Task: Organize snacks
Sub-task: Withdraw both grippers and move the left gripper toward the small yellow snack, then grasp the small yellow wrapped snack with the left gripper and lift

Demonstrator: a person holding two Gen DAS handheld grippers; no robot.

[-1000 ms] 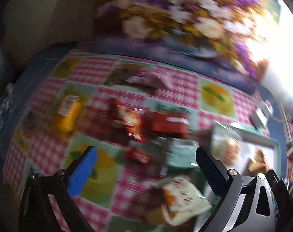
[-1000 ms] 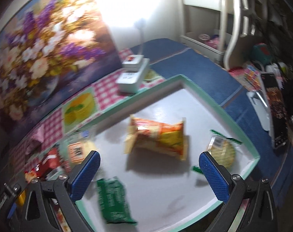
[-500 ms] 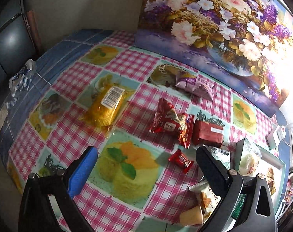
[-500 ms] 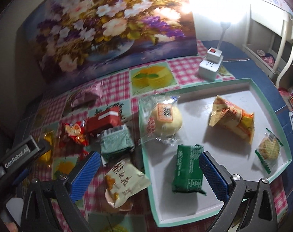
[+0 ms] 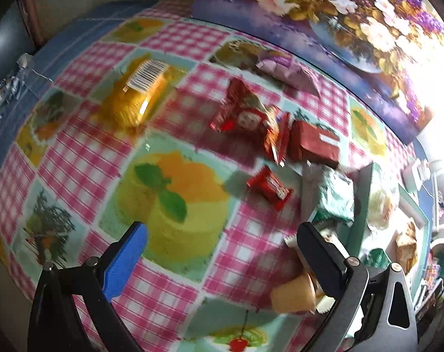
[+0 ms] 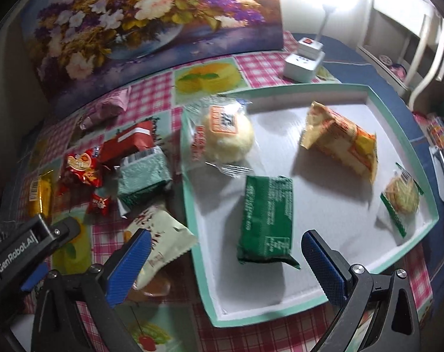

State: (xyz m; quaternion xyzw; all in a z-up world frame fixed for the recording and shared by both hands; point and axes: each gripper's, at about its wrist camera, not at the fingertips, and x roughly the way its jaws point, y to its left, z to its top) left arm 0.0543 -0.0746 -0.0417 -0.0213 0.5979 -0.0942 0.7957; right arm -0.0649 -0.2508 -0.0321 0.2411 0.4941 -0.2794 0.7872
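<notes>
Snacks (image 6: 139,173) lie beside my tray (image 6: 403,135), 4 inside; both grippers (image 5: 222,246) (image 6: 226,252) hover spread, empty, ready to pick.

Left hand-held gripper (image 5: 222,243) agape, empty; right hand-held gripper (image 6: 224,252) likewise, apparently.

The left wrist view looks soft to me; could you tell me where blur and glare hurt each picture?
Left wrist view: motion blur smears the tablecloth and red snack packets; glare whites out the right edge. Right wrist view: sharper, tray legible, lamp glare washes out the top, corners dark.
</notes>
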